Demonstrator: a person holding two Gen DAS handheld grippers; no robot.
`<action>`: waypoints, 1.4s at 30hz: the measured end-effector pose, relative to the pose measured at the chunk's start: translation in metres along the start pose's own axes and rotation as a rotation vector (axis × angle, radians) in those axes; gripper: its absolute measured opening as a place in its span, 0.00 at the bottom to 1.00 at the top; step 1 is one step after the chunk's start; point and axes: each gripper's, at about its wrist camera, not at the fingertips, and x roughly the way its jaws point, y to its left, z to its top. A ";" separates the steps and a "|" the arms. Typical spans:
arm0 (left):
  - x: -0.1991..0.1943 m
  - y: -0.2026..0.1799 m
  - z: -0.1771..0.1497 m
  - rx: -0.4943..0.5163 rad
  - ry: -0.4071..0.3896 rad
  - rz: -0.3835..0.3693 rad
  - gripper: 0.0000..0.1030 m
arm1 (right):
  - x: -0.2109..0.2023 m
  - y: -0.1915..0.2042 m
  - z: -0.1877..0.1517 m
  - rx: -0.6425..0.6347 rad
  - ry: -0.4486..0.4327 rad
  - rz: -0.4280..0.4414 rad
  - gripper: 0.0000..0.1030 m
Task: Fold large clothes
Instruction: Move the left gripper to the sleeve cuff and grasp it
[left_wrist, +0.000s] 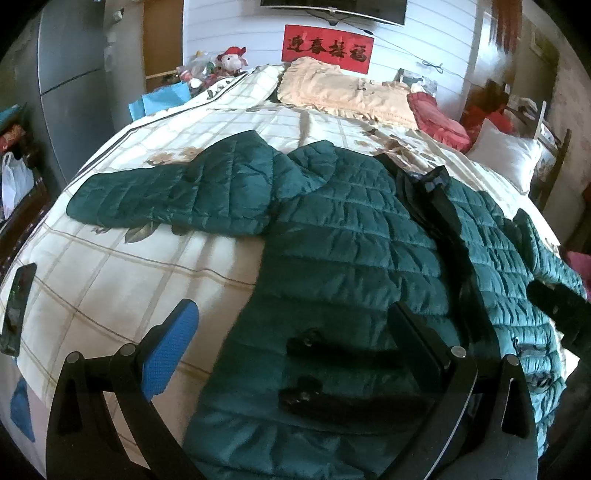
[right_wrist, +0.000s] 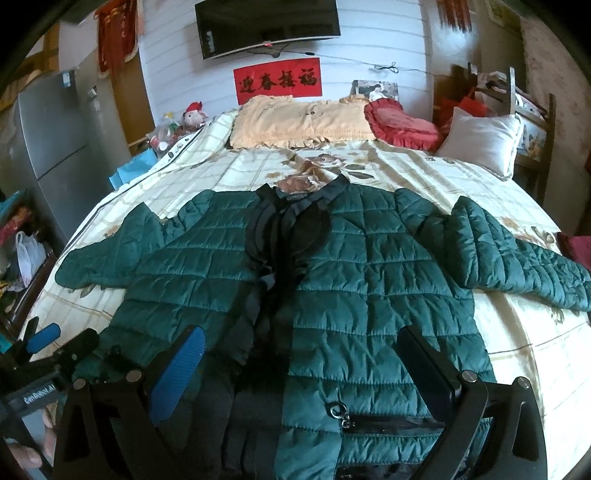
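Observation:
A dark green quilted jacket (right_wrist: 354, 280) lies front up on the bed, both sleeves spread out and a black collar and front strip (right_wrist: 284, 236) down its middle. My right gripper (right_wrist: 303, 369) hovers open over the lower hem, above a zip pocket (right_wrist: 384, 422), with nothing between its fingers. My left gripper (left_wrist: 295, 347) is open over the jacket (left_wrist: 351, 266) at its lower left part, near two black pocket flaps (left_wrist: 332, 350). The jacket's left sleeve (left_wrist: 166, 199) stretches out flat. The left gripper (right_wrist: 37, 334) also shows at the lower left of the right wrist view.
The bed (right_wrist: 517, 332) has a cream checked floral quilt. A peach pillow (right_wrist: 295, 122), a red cushion (right_wrist: 399, 122) and a white pillow (right_wrist: 480, 144) lie at its head. A phone (left_wrist: 16, 306) lies on the bed's left edge. A grey fridge (right_wrist: 48, 147) stands left.

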 end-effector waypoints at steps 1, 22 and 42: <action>0.000 0.007 0.004 -0.018 0.013 -0.014 0.99 | 0.002 -0.001 0.000 0.002 0.003 0.001 1.00; 0.038 0.202 0.051 -0.319 -0.009 0.269 0.99 | 0.041 0.024 0.004 -0.047 0.061 0.038 1.00; 0.155 0.328 0.106 -0.490 0.107 0.395 0.95 | 0.065 0.042 0.002 -0.073 0.153 0.065 1.00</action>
